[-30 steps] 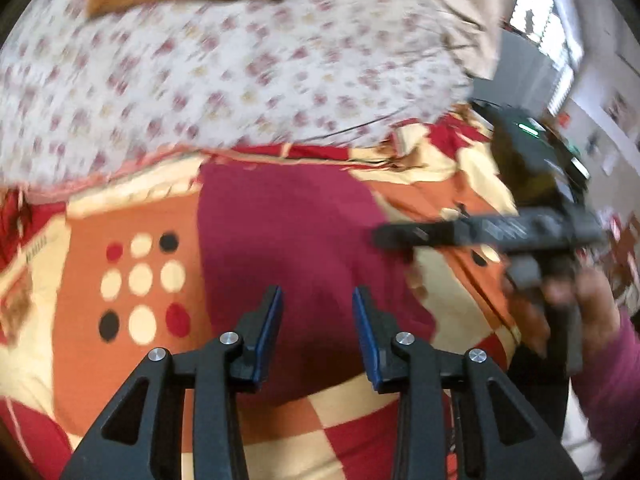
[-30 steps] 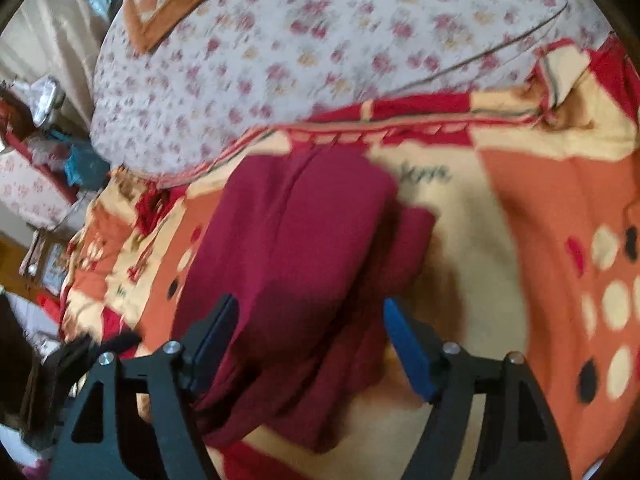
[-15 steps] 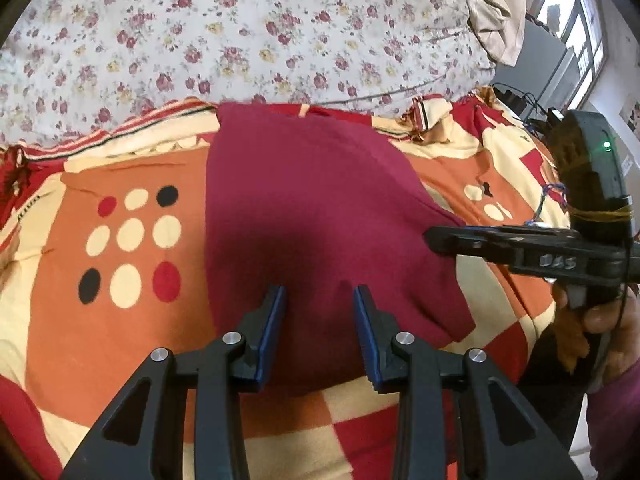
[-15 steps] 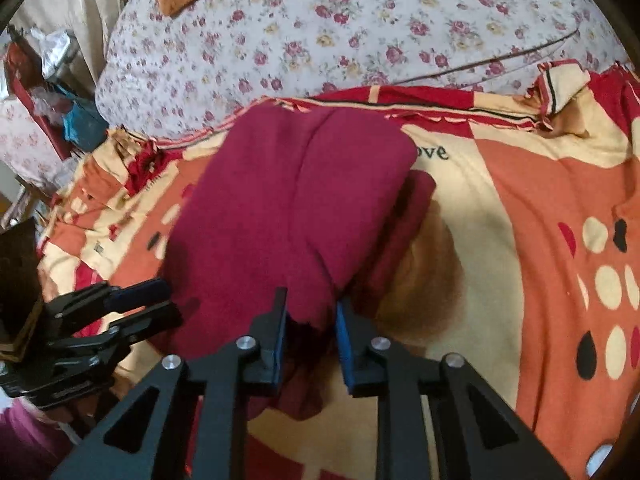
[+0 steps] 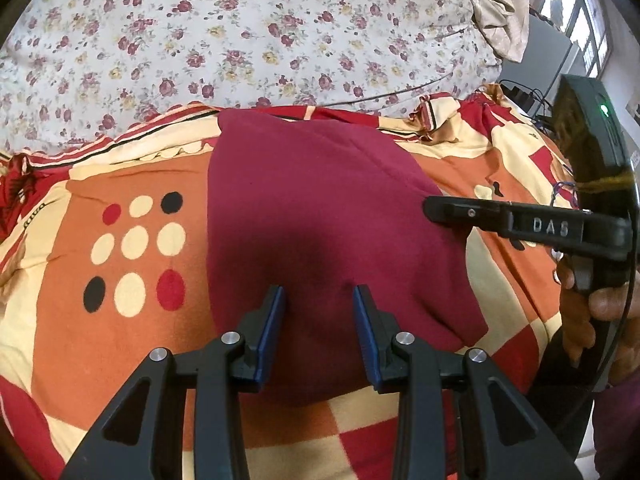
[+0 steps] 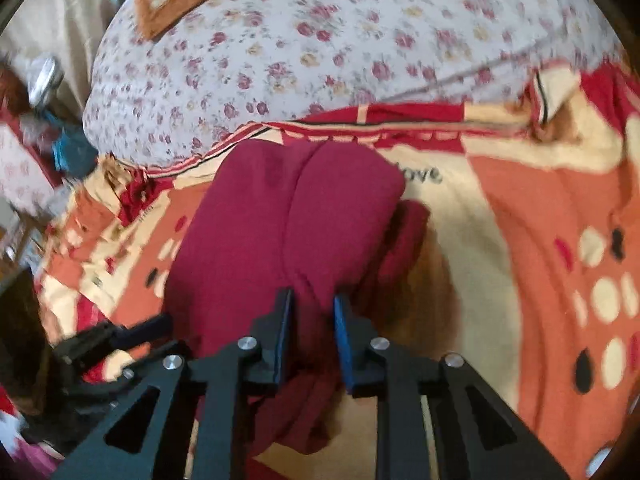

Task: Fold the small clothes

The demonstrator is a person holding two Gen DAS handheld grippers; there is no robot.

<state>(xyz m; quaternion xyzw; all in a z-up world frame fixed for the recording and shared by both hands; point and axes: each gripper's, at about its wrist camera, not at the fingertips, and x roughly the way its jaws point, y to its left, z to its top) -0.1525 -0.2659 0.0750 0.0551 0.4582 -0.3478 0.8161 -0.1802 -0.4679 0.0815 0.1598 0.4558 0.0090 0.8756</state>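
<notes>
A maroon garment (image 5: 320, 216) lies folded on the patterned blanket (image 5: 132, 312); it also shows in the right wrist view (image 6: 288, 232). My left gripper (image 5: 319, 300) is over its near edge, jaws a little apart with cloth between them; I cannot tell if they pinch it. My right gripper (image 6: 312, 304) is shut on the garment's near fold. The right gripper also shows in the left wrist view (image 5: 432, 208) at the garment's right edge. The left gripper shows in the right wrist view (image 6: 160, 326) at lower left.
A floral quilt (image 5: 248, 36) is heaped behind the garment. A beige cloth (image 5: 492, 12) hangs at the upper right. The blanket with dots spreads to both sides. Clutter and furniture (image 6: 36, 128) stand at the left of the bed.
My right gripper went from wide open to shut on the garment's near fold. The garment's top layer has been drawn nearer. My left gripper kept its narrow gap and stayed over the near edge.
</notes>
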